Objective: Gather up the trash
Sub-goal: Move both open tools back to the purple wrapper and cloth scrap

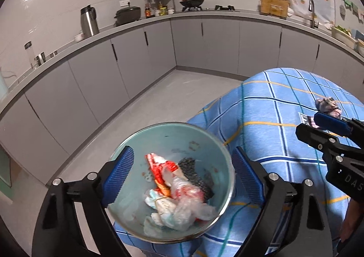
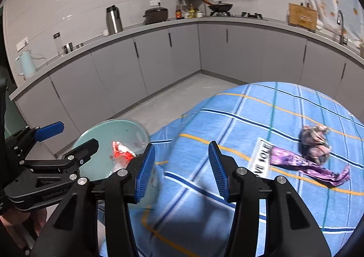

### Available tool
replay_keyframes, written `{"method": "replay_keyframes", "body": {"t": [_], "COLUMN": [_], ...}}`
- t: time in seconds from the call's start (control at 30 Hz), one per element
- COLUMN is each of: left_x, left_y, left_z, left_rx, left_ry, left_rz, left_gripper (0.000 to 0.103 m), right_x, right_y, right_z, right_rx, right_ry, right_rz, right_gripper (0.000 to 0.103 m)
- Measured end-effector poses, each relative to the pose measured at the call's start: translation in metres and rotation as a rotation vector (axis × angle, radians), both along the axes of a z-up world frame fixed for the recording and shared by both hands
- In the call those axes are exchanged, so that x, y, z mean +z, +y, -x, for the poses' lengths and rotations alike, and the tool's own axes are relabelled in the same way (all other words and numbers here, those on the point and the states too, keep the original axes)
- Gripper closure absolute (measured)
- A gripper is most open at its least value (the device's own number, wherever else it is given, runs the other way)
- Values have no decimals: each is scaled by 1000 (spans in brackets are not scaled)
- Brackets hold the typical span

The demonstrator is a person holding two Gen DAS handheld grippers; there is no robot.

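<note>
A round trash bin with a pale green inside stands beside the table's left edge; it holds red, white and clear wrappers and a dark scrubber. My left gripper is open, its blue pads either side of the bin's mouth, above it. My right gripper is open and empty over the blue checked tablecloth. On the cloth to its right lie a purple wrapper, a crumpled greyish wad and a white printed label. The bin also shows in the right wrist view.
Grey kitchen cabinets and a countertop run along the back with a steel thermos, a pot, a wok on the stove, spice bottles and a sink tap. A pale blue kettle stands at left. Grey floor lies between the table and the cabinets.
</note>
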State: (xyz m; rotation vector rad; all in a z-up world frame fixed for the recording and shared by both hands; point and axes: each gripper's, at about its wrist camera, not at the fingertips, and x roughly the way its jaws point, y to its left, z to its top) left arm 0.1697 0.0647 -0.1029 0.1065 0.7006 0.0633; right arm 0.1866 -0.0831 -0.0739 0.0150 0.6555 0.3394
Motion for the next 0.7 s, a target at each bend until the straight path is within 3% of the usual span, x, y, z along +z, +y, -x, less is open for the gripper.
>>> {"method": "replay_keyframes", "body": {"t": [0.2,0.7], "left_x": [-1,-10], "left_y": [-29,-109], "left_z": [-9,-38], "left_rx": [-48,-164], "left_ry": [-2,11], "left_rz": [3,-2], "left_gripper": [8,6], "right_x": [-4,-18], "right_y": [-40,-125], "right_z": [1,6], "right_rx": [-80,-243], "right_ry": [5,28], "right_rz": [5,35], "right_gripper": [52,48]}}
